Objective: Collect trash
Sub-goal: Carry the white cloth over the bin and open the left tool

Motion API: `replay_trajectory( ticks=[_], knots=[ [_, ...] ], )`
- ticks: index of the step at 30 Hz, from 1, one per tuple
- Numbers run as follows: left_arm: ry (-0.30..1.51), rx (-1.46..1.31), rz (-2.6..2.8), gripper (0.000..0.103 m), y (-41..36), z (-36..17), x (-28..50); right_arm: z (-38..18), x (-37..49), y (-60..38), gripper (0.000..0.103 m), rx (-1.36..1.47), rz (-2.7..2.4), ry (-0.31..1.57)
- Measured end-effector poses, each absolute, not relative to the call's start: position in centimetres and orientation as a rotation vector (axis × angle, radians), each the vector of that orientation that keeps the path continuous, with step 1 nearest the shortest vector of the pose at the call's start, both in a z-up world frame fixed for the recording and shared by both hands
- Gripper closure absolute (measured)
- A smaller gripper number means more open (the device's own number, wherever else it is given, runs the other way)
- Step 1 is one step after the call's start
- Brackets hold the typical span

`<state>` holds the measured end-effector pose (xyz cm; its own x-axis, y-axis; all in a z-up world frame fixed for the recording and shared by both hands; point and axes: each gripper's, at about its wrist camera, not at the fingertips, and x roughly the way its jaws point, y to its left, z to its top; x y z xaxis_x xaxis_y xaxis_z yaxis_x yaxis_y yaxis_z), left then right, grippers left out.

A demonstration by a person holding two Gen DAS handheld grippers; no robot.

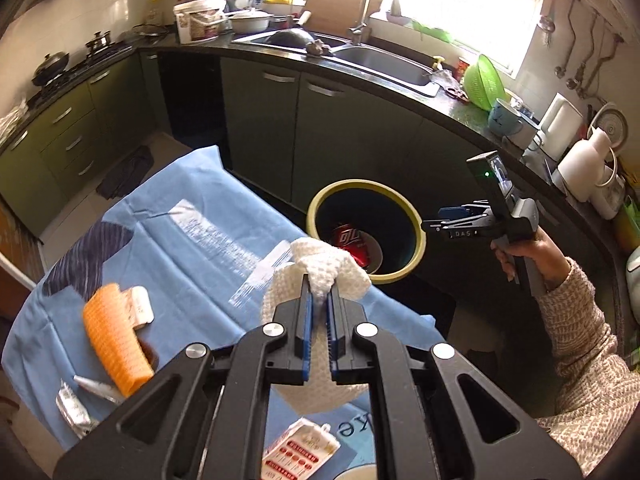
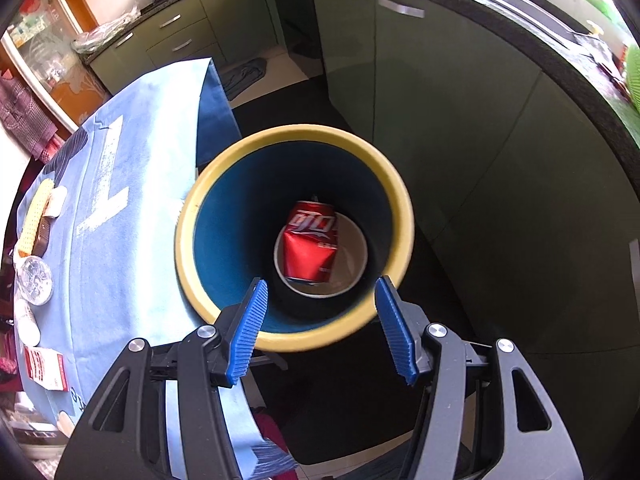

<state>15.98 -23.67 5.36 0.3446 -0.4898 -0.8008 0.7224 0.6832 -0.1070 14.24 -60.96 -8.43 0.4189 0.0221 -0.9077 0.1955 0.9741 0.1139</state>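
Left gripper: clamped tight on a white tissue, above the table.
Right gripper: half open, empty, over the bin.
Bin: red can inside.
Table: orange sponge, carton.

My table's blue cloth, orange mesh sleeve at nine o'clock, foil wrappers at eight, red-printed carton at six, bin on floor at one.

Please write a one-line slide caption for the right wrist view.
Open right gripper above the yellow-rimmed bin holding a crushed red can.
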Motion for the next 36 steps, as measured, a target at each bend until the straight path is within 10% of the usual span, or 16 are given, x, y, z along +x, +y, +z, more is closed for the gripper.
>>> replay_trajectory(
  ticks=[16,20,29,36],
  knots=[
    [1.002,0.41,-0.875,0.097,-44.5,-2.5,22.9,-8.0,6.9,-67.6,0.046,0.267,-0.205,1.083],
    [0.979,0.408,-0.847,0.054,-45.8,-4.0,23.4,-8.4,6.6,-68.1,0.045,0.28,-0.207,1.087],
    [0.857,0.368,-0.908,0.051,-41.5,0.5,20.2,-8.1,6.6,-67.1,0.045,0.265,-0.196,1.094],
    [0.684,0.227,-0.853,0.019,-30.6,6.5,15.3,-7.0,7.6,-64.2,0.043,0.199,-0.145,1.113]
  ],
)
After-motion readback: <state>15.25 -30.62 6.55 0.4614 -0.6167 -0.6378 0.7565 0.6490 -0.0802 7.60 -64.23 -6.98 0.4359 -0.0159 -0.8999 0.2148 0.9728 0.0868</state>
